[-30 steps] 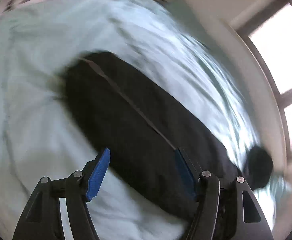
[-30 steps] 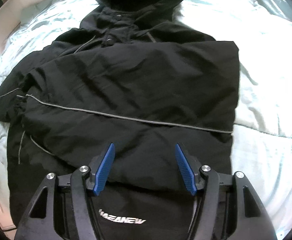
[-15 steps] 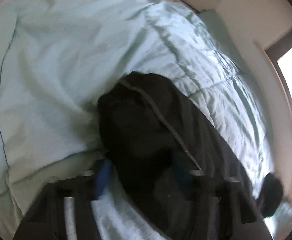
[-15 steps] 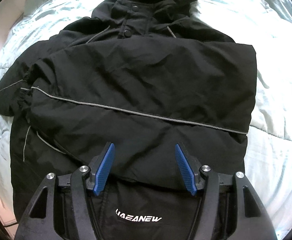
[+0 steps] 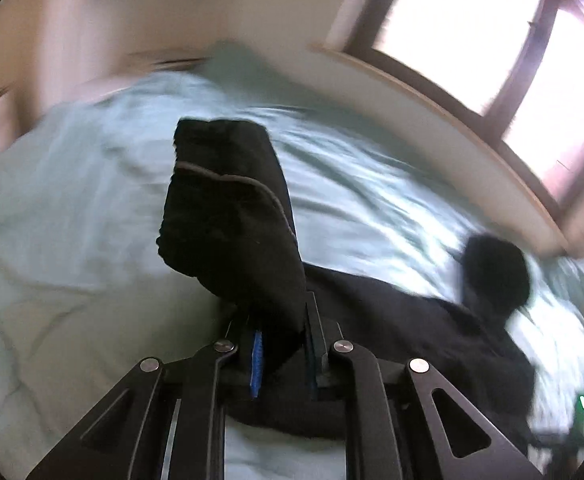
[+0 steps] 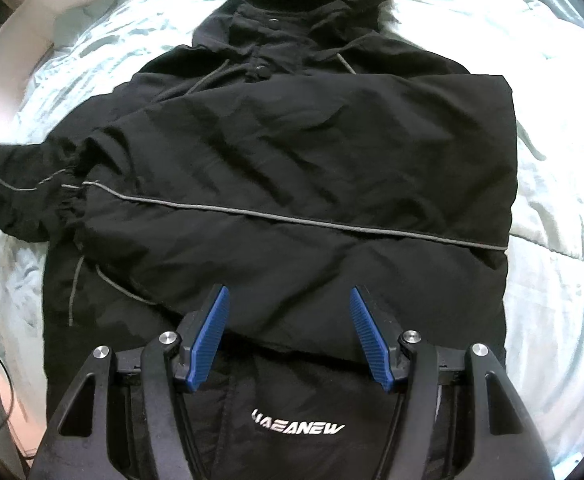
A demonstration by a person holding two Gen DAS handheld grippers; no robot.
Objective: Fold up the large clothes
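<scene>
The black hooded padded jacket (image 6: 292, 168) lies spread on the pale green quilted bed (image 6: 551, 280), hood at 12 o'clock. The left tool (image 5: 282, 344) is clamped on its grey-piped sleeve (image 5: 232, 216), lifted at 9 o'clock. The right tool (image 6: 288, 328) hovers wide open, empty, above the hem.

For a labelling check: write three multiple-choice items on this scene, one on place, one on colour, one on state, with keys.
1. The black jacket lies on: A) a light green bedspread B) a wooden floor C) a chair.
2. The right gripper has pads coloured: A) red B) blue C) white.
3. The left gripper is: A) wide open B) out of view C) shut on the sleeve.

A: bedding surrounds the jacket.
B: both pads show blue.
C: jaws pinch black fabric.
</scene>
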